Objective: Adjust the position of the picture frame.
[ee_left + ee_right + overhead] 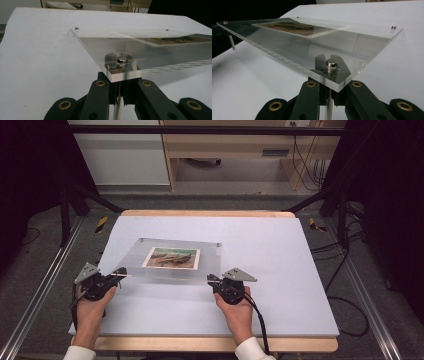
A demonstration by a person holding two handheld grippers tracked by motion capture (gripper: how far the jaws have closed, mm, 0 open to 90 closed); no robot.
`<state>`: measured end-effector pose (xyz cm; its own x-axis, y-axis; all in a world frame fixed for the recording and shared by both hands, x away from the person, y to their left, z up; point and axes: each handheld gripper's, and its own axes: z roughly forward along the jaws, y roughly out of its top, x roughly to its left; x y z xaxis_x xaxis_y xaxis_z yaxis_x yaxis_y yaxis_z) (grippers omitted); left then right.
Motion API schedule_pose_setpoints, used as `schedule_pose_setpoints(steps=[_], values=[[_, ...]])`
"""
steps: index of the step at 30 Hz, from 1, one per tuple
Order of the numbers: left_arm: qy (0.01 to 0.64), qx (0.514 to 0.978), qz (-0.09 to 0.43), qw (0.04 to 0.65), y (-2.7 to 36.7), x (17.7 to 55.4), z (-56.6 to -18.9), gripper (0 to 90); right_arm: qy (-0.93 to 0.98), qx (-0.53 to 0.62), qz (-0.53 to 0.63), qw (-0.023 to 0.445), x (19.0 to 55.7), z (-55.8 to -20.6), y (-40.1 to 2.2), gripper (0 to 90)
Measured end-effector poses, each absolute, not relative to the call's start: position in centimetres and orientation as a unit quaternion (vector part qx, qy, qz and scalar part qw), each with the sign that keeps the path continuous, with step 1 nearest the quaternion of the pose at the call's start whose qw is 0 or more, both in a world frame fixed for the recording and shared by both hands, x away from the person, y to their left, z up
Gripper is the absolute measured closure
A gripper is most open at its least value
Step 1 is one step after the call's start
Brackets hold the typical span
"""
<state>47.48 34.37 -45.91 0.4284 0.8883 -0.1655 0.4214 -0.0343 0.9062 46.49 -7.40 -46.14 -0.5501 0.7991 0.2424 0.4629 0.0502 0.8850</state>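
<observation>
**Clear frame, white sheet, black grippers**

The frame [172, 260] is clear acrylic, with a rainbow sheen along its near edge in both gripper views. Inside it, the photo [171, 257] is brown, tan and green within a white border. Silver studs [332, 63] sit at the frame's corners. The sheet [280, 270] beneath is plain white, and the table [210, 213] shows light wood at its edges. The left gripper [120, 272] and right gripper [211, 280] are black with grey plates on top; brass rivets dot their jaws. The sleeves [250, 351] are white. The floor [45, 265] is grey.
</observation>
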Motion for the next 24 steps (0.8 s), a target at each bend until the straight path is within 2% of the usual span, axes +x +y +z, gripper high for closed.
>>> schedule_pose_setpoints(steps=[4, 9, 18, 24], values=[[0.486, 0.676, 0.22, 0.508, 34.5, 47.5, -45.9, 81.0, 0.709, 0.453, 0.514, 0.165, 46.4, -46.0, -7.2, 84.3], [0.483, 0.675, 0.229, 0.508, 34.4, 47.3, -45.6, 83.8, 0.707, 0.459, 0.51, 0.17, 46.4, -45.7, -7.2, 84.5], [0.471, 0.678, 0.24, 0.51, 33.3, 45.8, -44.6, 84.2, 0.7, 0.464, 0.502, 0.207, 46.1, -44.9, -7.8, 84.7], [0.471, 0.679, 0.238, 0.511, 32.9, 45.5, -44.4, 84.1, 0.702, 0.461, 0.501, 0.21, 46.1, -44.5, -8.3, 84.6]])
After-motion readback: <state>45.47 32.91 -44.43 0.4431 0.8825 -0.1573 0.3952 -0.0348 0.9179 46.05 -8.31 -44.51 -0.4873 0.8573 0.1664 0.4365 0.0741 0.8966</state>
